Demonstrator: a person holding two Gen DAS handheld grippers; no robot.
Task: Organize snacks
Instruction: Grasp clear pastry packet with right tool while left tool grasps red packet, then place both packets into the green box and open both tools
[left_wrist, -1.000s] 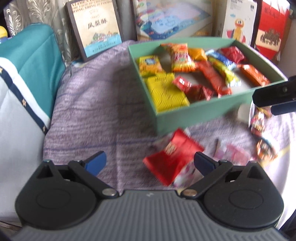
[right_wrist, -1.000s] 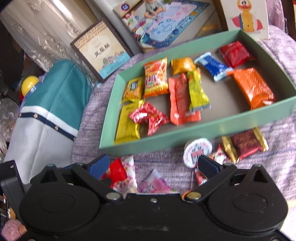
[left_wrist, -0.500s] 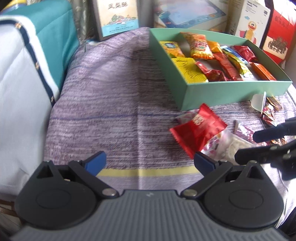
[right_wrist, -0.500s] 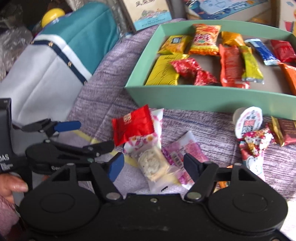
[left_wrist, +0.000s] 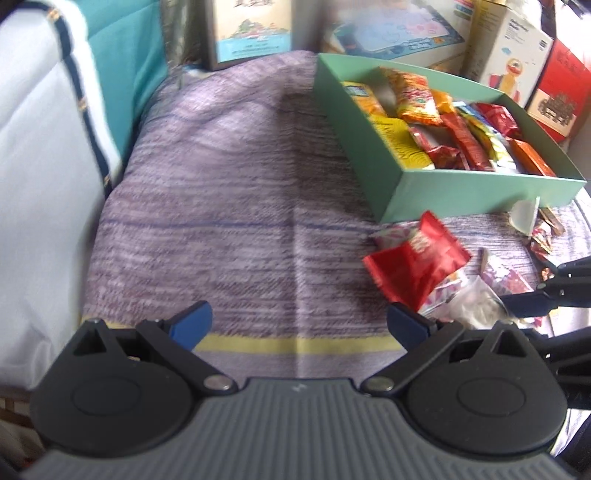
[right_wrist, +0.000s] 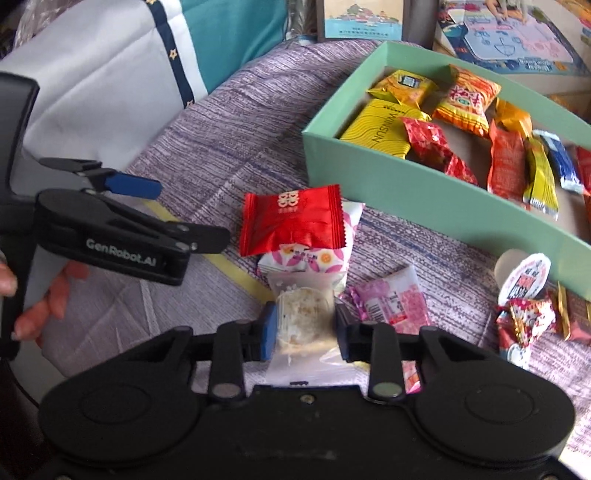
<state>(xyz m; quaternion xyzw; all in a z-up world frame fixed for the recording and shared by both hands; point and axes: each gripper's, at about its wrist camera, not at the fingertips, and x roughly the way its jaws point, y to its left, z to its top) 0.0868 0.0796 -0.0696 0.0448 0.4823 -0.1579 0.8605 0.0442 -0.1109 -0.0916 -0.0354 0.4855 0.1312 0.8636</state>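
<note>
A clear-wrapped white rice snack lies at the near end of a loose pile on the purple cloth. My right gripper is closing on it, and both blue pads touch its sides. Beyond it lie a pink-and-white packet and a red packet, with a pink packet to the right. The green box behind holds several snacks. My left gripper stands open over bare cloth, left of the red packet. In the right wrist view, the left gripper is at the far left.
A jelly cup and red wrapped candies lie by the box's front wall. A teal-and-white cushion borders the cloth on the left. Printed boxes stand behind. A person's hand holds the left gripper's handle.
My right gripper came down onto the loose pile and its jaws closed from wide open onto the clear-wrapped snack. My left gripper drifted away from the box and stayed open.
</note>
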